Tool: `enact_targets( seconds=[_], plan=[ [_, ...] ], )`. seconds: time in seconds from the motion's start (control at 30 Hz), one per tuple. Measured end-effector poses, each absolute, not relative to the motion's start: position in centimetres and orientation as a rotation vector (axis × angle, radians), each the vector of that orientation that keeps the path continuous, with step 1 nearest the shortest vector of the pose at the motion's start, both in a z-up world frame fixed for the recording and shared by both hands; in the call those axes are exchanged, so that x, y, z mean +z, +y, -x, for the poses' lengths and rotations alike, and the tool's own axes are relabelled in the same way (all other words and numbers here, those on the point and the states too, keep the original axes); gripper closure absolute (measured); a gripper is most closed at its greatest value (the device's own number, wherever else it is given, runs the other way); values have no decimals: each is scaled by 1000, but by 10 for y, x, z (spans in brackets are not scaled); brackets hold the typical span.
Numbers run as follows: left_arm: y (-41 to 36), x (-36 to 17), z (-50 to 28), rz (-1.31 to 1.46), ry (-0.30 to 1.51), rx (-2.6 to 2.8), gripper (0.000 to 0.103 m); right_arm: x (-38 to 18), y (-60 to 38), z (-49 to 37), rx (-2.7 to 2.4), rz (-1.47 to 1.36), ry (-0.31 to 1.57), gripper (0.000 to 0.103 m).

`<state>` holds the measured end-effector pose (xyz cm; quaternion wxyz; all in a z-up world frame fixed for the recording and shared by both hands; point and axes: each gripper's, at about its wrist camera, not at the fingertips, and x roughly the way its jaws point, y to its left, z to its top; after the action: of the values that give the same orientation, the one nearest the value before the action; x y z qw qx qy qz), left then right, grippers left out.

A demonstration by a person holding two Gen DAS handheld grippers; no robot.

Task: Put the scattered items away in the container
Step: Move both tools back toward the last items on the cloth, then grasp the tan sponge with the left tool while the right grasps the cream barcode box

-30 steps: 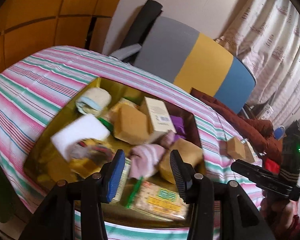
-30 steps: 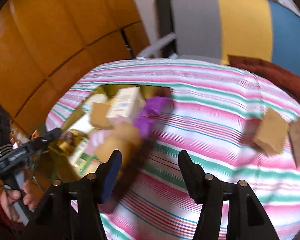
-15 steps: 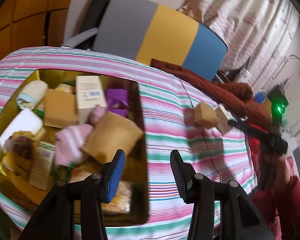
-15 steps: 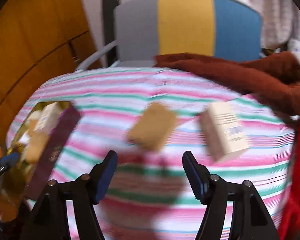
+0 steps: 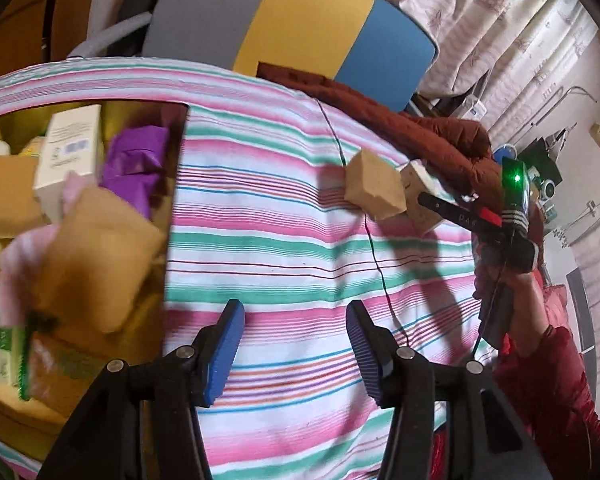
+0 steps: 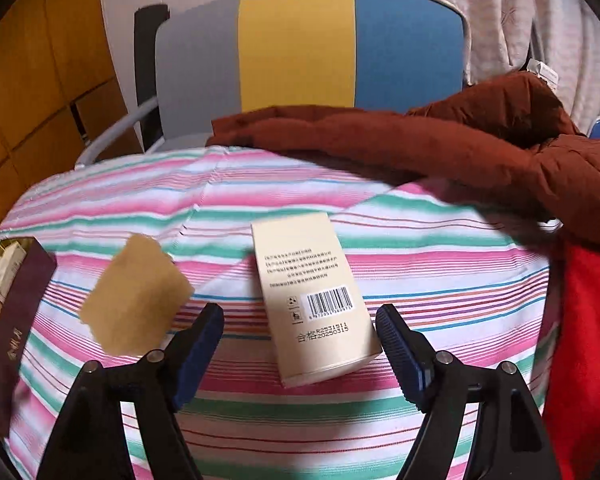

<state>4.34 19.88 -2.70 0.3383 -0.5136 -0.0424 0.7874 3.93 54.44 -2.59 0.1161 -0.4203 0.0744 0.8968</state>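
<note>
A cream carton with a barcode [image 6: 314,304] lies on the striped cloth, its near end between the open fingers of my right gripper [image 6: 300,344]. A tan sponge block [image 6: 134,300] lies to its left. In the left wrist view the same tan block [image 5: 376,190] and cream carton [image 5: 422,196] lie far right, with the right gripper [image 5: 432,202] at them. The gold-lined container [image 5: 168,240] at left holds several boxes, a purple packet [image 5: 136,164] and a tan pad [image 5: 100,260]. My left gripper [image 5: 294,344] is open and empty over bare cloth.
A dark red jacket [image 6: 460,148] lies across the table's far right side. A grey, yellow and blue chair back [image 6: 312,52] stands behind the table. The container's dark outer wall [image 6: 16,320] shows at the left edge. A thin black cable [image 5: 374,248] runs across the cloth.
Both grippers have swung right, away from the container. The right gripper has closed in on the cream carton, which now sits between its open fingers.
</note>
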Motion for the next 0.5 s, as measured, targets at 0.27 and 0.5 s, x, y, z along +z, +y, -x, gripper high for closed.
enact_targets(
  seconds=[0.27, 0.5],
  plan=[
    [263, -28, -31, 1300, 16, 2035, 50, -34, 549, -39, 2606, 1316, 331, 53],
    [324, -22, -5, 1266, 46, 1982, 40, -35, 552, -41, 2608, 1317, 380, 53]
  ],
)
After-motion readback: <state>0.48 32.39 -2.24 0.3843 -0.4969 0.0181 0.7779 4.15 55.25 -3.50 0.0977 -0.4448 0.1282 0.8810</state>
